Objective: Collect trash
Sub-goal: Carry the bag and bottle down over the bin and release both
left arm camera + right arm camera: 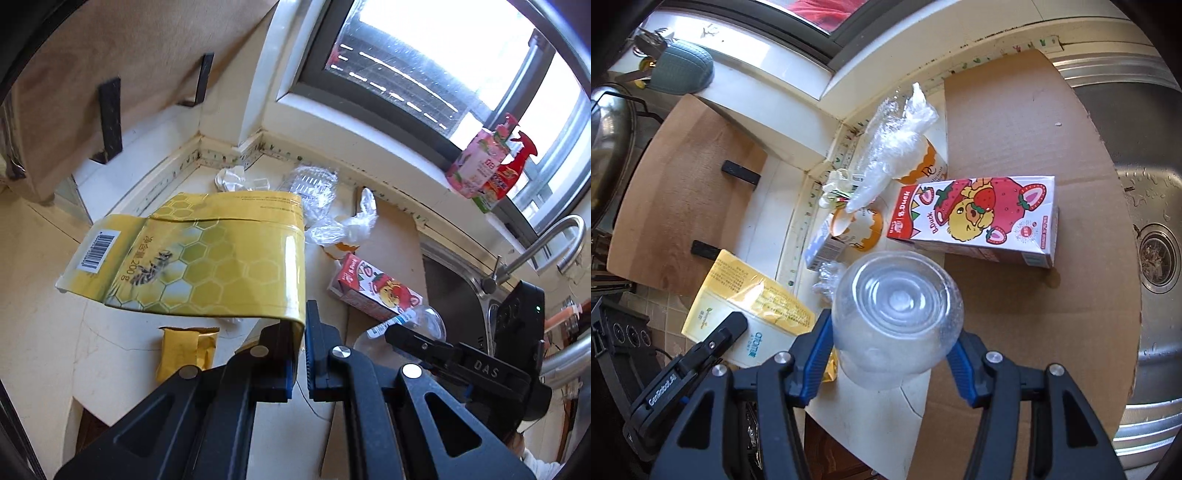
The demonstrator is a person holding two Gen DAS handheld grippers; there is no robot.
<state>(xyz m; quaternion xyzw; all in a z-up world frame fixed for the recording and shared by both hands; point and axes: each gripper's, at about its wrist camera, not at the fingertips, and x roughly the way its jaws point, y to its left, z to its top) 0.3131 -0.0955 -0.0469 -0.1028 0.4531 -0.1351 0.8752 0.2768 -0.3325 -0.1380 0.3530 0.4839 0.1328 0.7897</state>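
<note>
Above the counter [33, 258], the left gripper [301, 354] pinches a yellow honeycomb pouch [207, 254] by its edge. The right gripper [890, 354], jaws spread wide, clasps a clear plastic bottle [897, 317] beside the strawberry carton [979, 218] on the cardboard sheet [1034, 129].

A home kitchen: a stainless-steel sink [1137, 155] with a gooseneck faucet [535, 251] is set into a cream counter [40, 258] below a window [443, 66], where cleaning spray bottles [495, 162] stand on the sill.
</note>
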